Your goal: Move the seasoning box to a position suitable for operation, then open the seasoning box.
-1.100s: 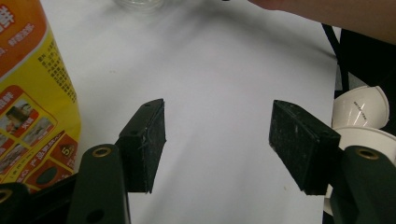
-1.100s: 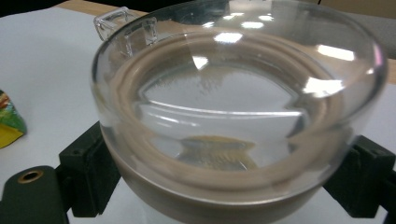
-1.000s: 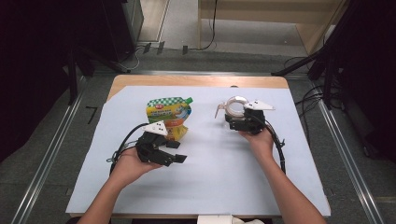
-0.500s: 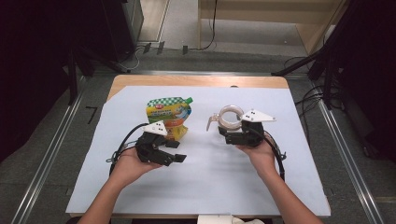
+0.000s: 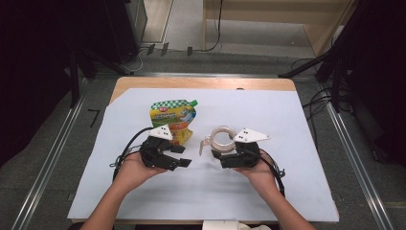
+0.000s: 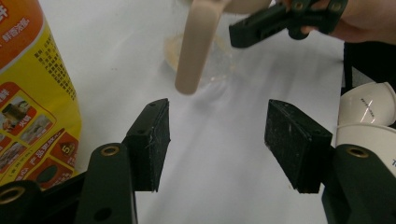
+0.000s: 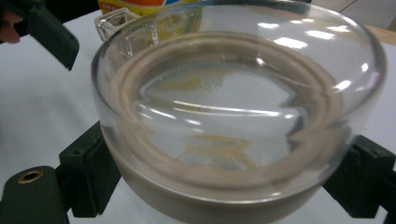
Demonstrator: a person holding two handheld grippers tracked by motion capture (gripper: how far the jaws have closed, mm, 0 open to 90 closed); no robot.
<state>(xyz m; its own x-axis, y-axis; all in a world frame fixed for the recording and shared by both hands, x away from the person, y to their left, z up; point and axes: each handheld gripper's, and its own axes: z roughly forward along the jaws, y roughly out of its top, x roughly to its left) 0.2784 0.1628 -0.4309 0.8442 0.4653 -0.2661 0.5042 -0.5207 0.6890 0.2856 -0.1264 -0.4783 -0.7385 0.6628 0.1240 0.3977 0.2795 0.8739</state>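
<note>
While your right gripper [image 5: 221,155] clamps the glass lid [image 5: 223,137] above the sheet, its handle [image 6: 196,44] points toward your left gripper [image 6: 215,135], whose empty jaws have just been closing, the pouch [image 5: 173,120] beside it.

Both forearms reach in from the near edge of the desk. The left gripper [image 5: 184,162] lies low in its hand, its jaws apart with nothing between them, having just been closing. The right gripper [image 5: 216,155] points toward the left one, its jaws clamped.
</note>
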